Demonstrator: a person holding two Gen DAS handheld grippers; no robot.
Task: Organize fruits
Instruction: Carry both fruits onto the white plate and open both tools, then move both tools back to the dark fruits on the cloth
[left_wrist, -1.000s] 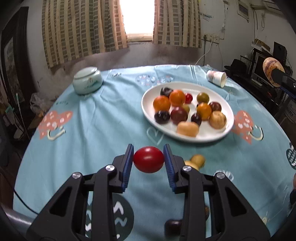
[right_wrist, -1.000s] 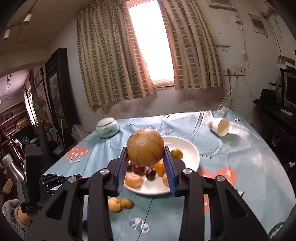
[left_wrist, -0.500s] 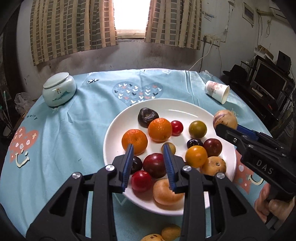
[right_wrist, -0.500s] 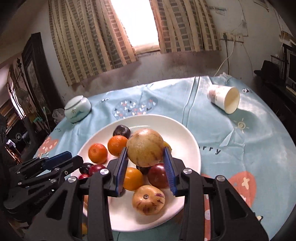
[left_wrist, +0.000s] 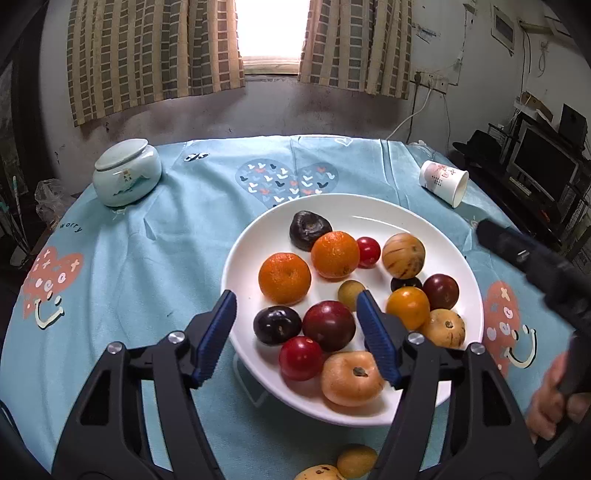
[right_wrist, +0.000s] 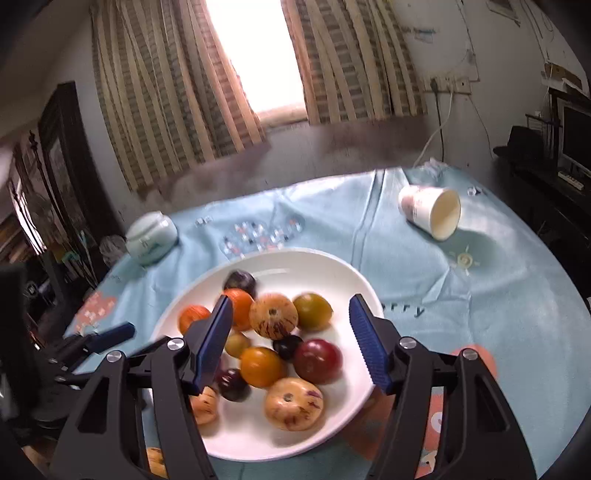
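Observation:
A white plate (left_wrist: 369, 206) holds several fruits on the blue tablecloth. My left gripper (left_wrist: 297, 332) is open and empty above the plate's near side. The red tomato (left_wrist: 301, 357) lies on the plate beside a dark plum (left_wrist: 277, 325). My right gripper (right_wrist: 290, 338) is open and empty above the same plate (right_wrist: 314, 260). The striped tan melon (right_wrist: 273, 316) lies among the fruits beyond its fingers; it also shows in the left wrist view (left_wrist: 403, 255). Two small yellow fruits (left_wrist: 356, 459) lie on the cloth before the plate.
A pale green lidded jar (left_wrist: 126, 171) stands at the back left. A paper cup (left_wrist: 443, 182) lies on its side at the back right. The right gripper's black body (left_wrist: 535, 266) and a hand (left_wrist: 550, 402) reach in from the right. Dark furniture stands beyond the table's right edge.
Both grippers carried fruit over the plate and opened. The left let go of the red tomato and the right let go of the striped melon. Both fruits now lie on the plate.

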